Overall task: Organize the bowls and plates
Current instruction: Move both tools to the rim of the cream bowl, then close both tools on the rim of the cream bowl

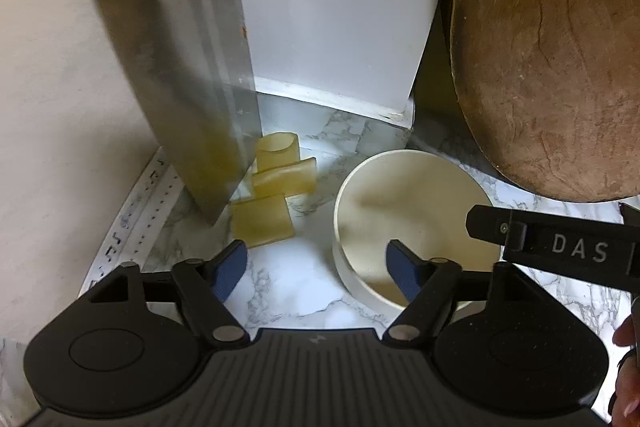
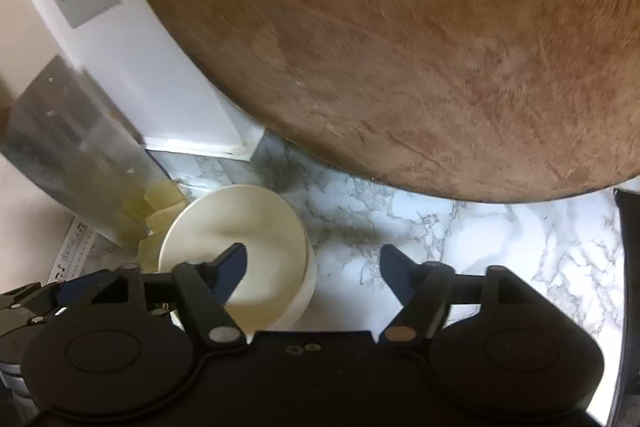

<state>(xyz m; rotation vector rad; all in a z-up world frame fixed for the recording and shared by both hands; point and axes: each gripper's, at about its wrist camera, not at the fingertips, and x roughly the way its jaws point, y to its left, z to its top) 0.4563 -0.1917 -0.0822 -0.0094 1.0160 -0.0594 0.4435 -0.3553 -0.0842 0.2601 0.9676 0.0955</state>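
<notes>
A white bowl (image 1: 416, 195) stands upright on the marble counter (image 1: 288, 291). My left gripper (image 1: 316, 255) is open and straddles the bowl's left wall: one blue pad is inside the bowl, the other outside over the counter, and neither presses on the wall. In the right wrist view the same bowl (image 2: 240, 215) lies at lower left. My right gripper (image 2: 312, 259) is open astride the bowl's right wall, its left finger inside and its right finger over bare marble. The right gripper's black body (image 1: 560, 247) shows over the bowl's right rim.
A large round wooden board (image 1: 552, 59) leans behind the bowl, filling the right wrist view (image 2: 400, 47). A steel cleaver (image 1: 192, 87) stands against the wall at left, beside several yellowish translucent pieces (image 1: 280, 179). A white appliance (image 1: 332, 7) stands behind. A person's fingers (image 1: 626, 339) show at the right edge.
</notes>
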